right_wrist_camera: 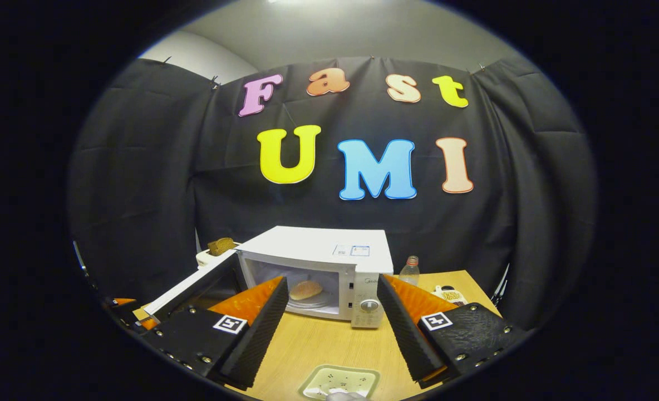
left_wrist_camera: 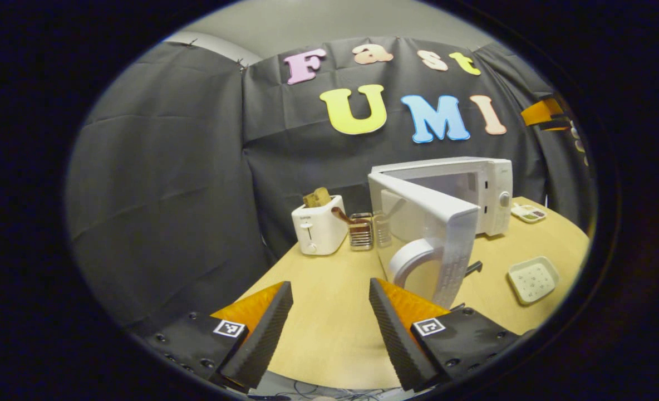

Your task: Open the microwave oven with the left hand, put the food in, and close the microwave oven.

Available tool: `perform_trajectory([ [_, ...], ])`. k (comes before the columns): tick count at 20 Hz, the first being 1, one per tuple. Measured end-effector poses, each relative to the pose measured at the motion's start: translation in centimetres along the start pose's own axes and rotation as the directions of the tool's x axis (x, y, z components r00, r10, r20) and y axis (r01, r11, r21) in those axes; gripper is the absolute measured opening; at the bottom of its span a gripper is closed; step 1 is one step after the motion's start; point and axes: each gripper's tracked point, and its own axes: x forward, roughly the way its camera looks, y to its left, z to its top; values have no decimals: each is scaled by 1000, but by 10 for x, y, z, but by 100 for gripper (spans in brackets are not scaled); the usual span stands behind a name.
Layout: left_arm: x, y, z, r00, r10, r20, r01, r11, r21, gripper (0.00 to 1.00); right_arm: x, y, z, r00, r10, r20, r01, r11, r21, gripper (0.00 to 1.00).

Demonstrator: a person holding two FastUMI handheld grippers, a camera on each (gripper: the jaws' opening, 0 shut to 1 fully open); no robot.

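Inside boxy white microwave, door ajar: round bun; glass plate.

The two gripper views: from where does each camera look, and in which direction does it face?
Left gripper view: rides on the left gripper, left of the microwave, facing its open door edge-on; own two fingers show, apart.
Right gripper view: rides on the right gripper, in front of the microwave, looking into the cavity at the food; own two fingers show, apart.
Shared: microwave, open door, toaster, wooden table, white tray.
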Motion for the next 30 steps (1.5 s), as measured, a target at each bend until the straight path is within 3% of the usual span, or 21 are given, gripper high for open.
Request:
perform_trajectory([
  [11,-1,-146,8,980,-198,-6,198,979,36,95,-15,-49,-21,997,-32,-68,33,999,11,98],
  [19,60,-264,37,942,-335,29,335,942,-1,95,-16,-99,-35,990,-99,-96,97,995,-25,98],
  [30,144,-350,84,906,-414,84,412,910,44,96,-9,-150,-60,971,-171,-167,178,984,29,98],
])
